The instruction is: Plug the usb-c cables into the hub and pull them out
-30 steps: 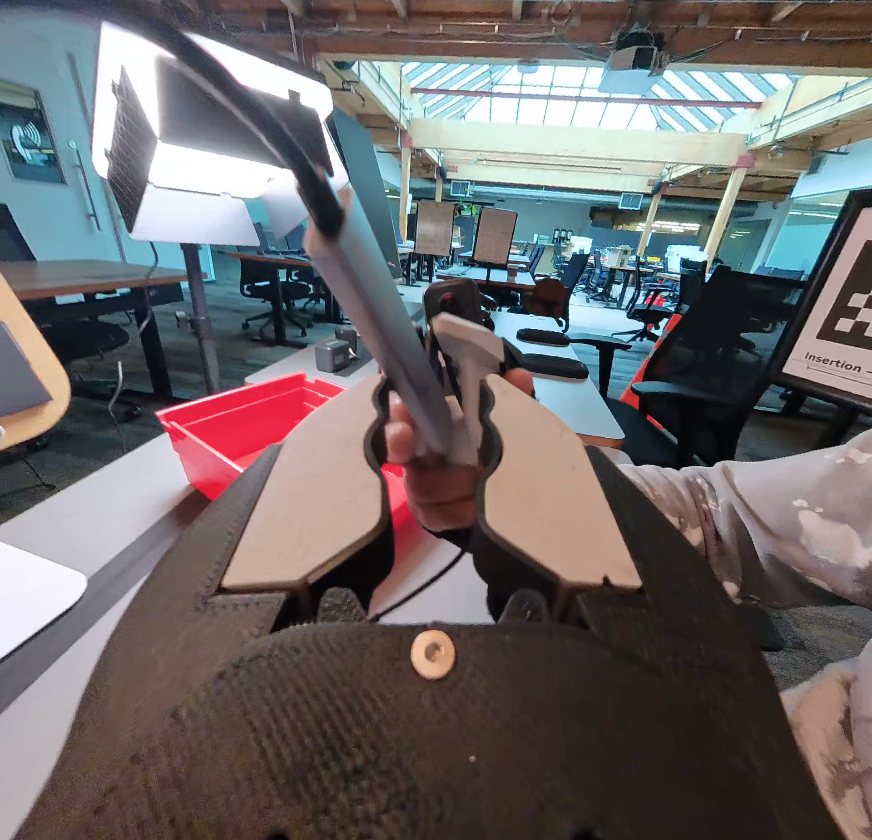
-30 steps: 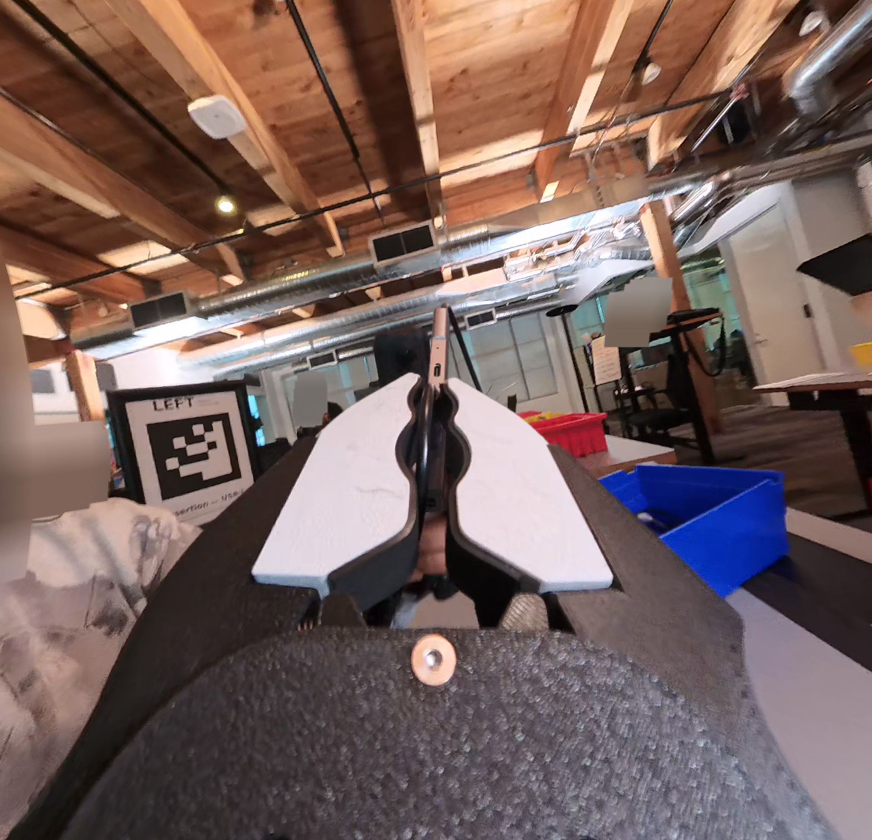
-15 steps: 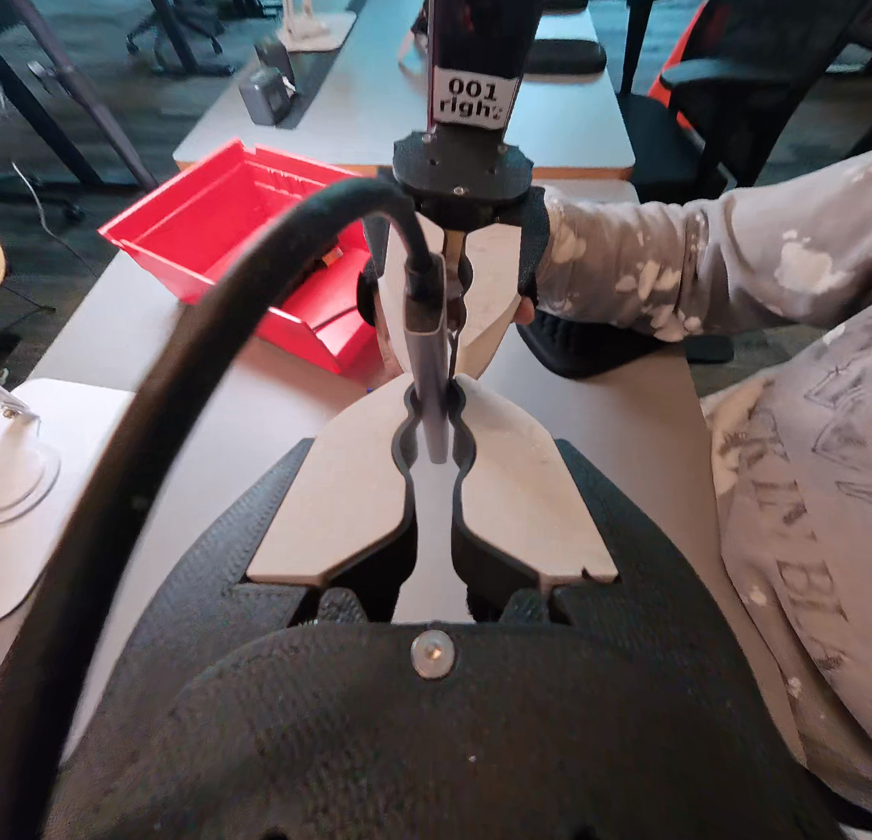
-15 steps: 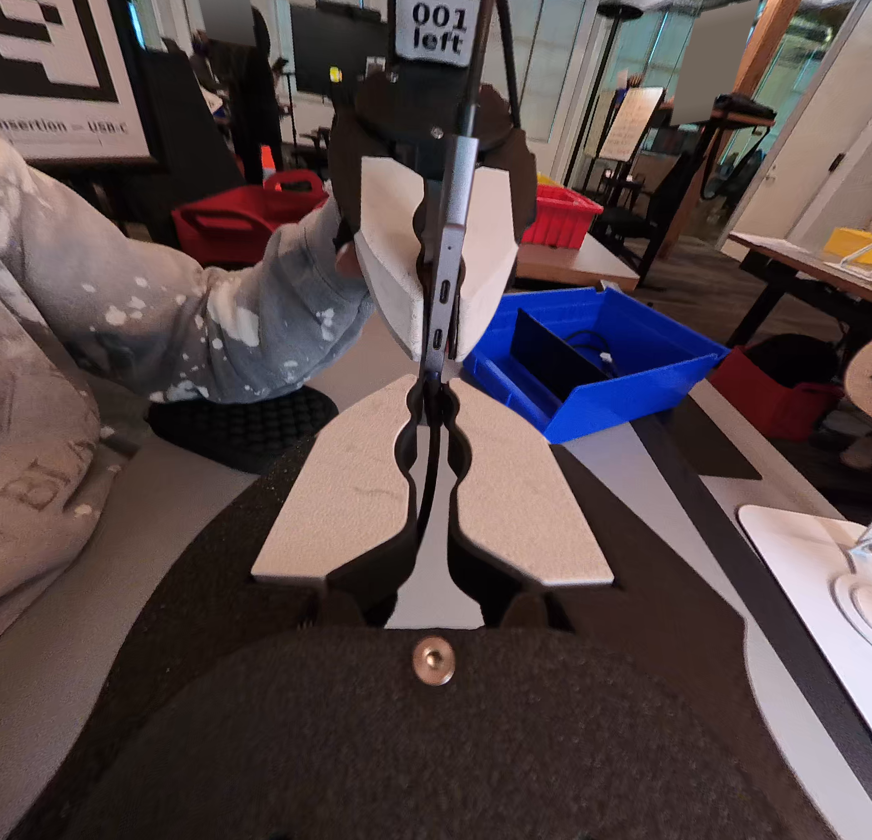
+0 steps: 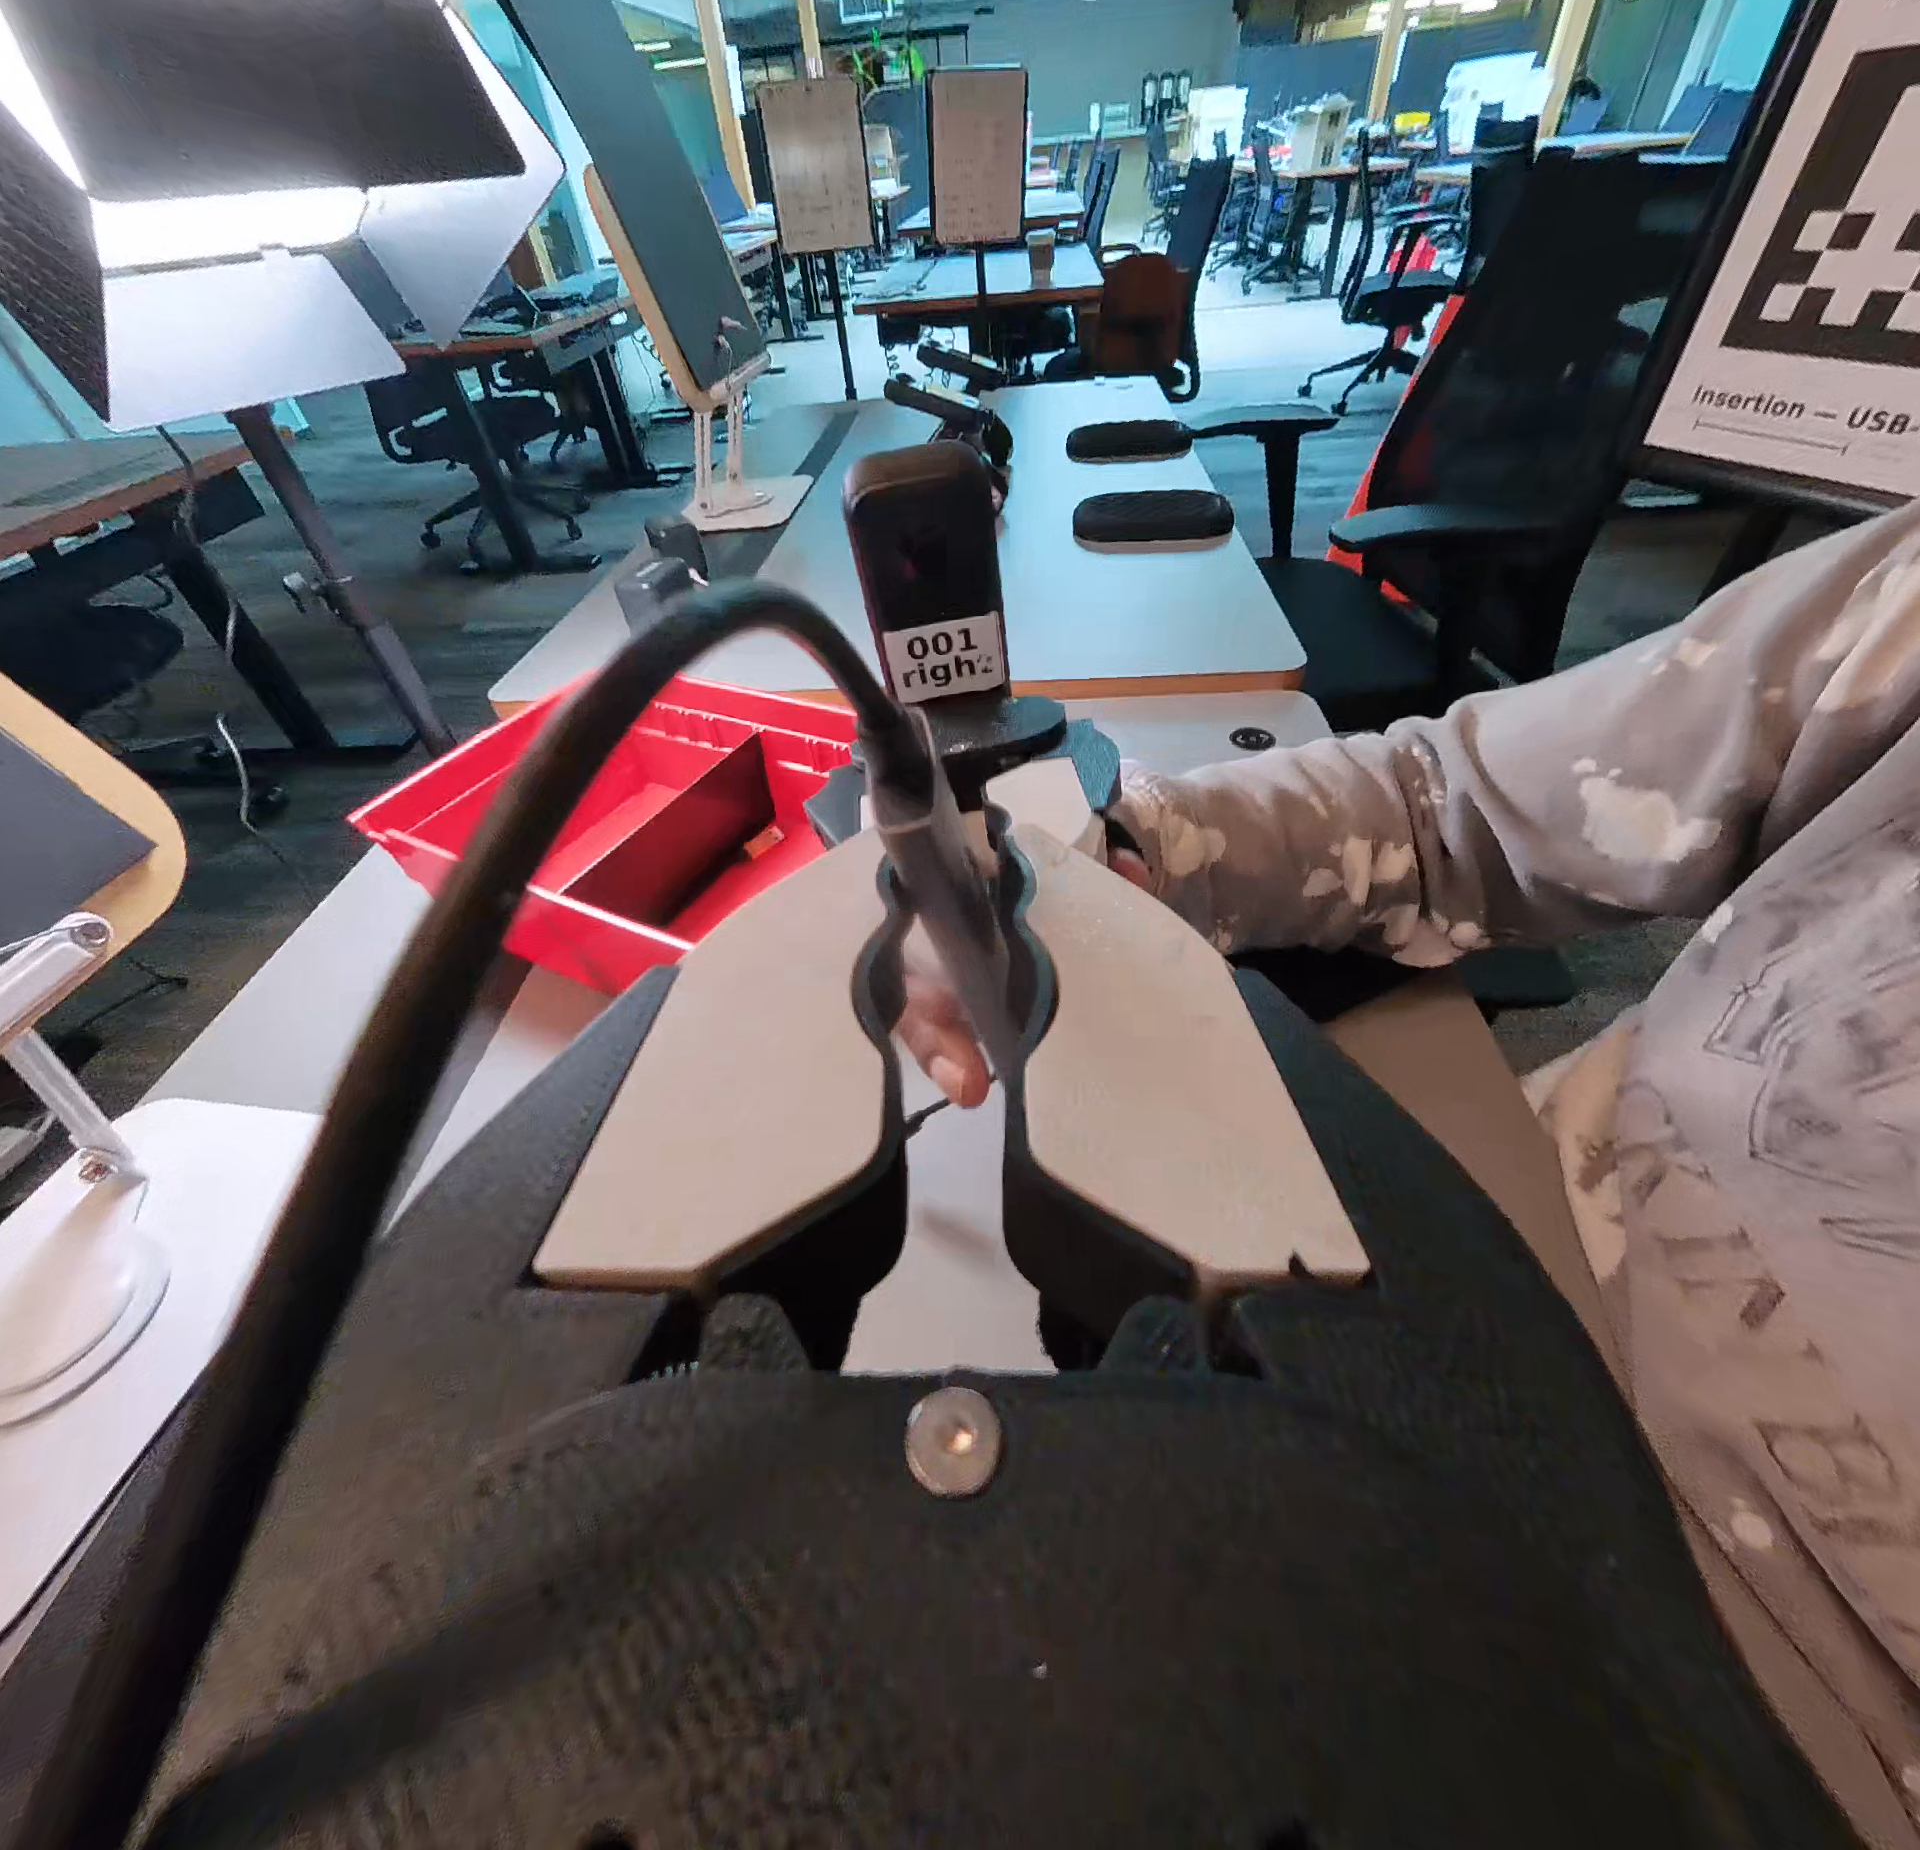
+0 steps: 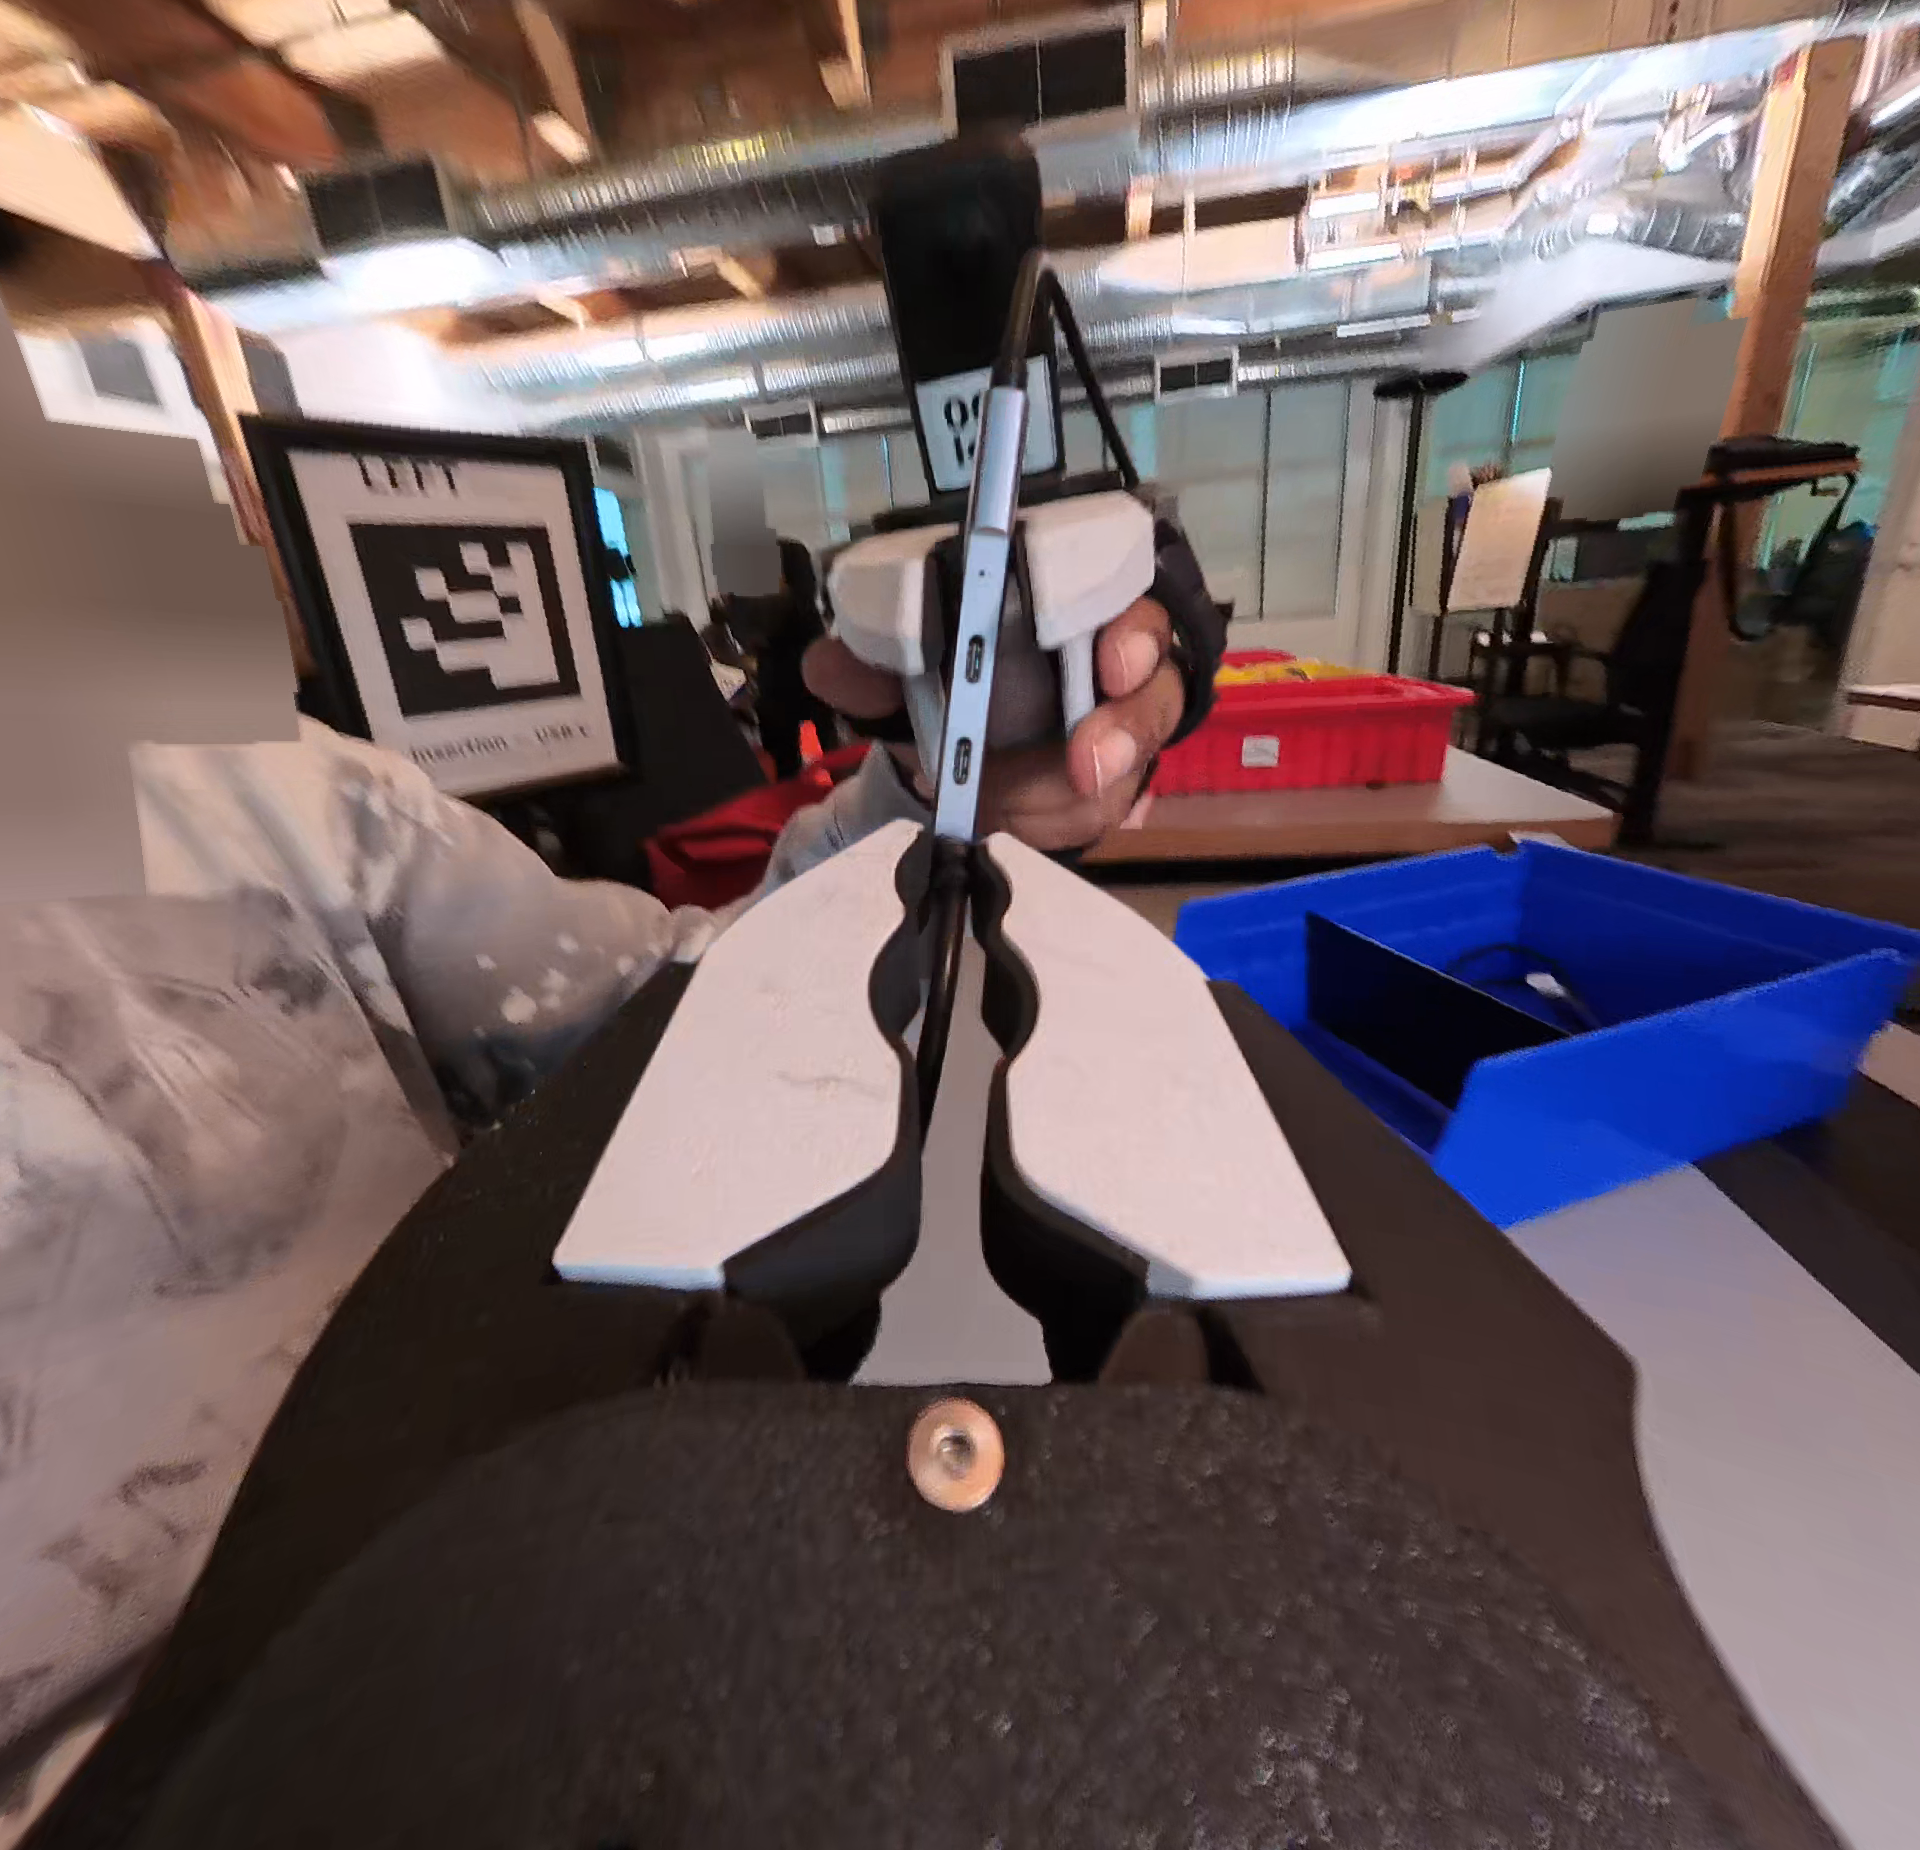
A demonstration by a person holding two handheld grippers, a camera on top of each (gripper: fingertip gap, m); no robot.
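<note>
Left gripper [image 5: 951, 969]: fingers nearly closed, clamped on the grey hub [image 5: 951, 927] near their tips. The hub stands tilted between the pads, its upper end leaning left, and its thick black lead [image 5: 416, 969] arcs up from that end and sweeps down past the camera on the left side.

Right gripper [image 6: 951, 865]: fingers drawn almost together, pinching a thin black usb-c cable [image 6: 940, 979] at the tips. The cable runs back down the gap between the fingers. Its plug end meets the lower end of the hub [image 6: 971, 657] just above the fingertips; whether it is seated in a port I cannot tell. 2 oval ports show on the hub's narrow edge facing this camera.

The 2 grippers face each other, close above the grey table [image 5: 343, 979]. From the right wrist view the left gripper [image 6: 987, 595] appears beyond the hub, with a person's hand [image 6: 1091, 751] wrapped around its handle. From the left wrist view the right gripper [image 5: 966, 751] sits behind the hub, held by an arm in a grey spattered sleeve [image 5: 1455, 844].

Surroundings: red bin [image 5: 582, 865] on the table behind the left gripper; blue bin [image 6: 1662, 1062] with a dark divider to the right of the right gripper. Right wrist view is motion-blurred.
</note>
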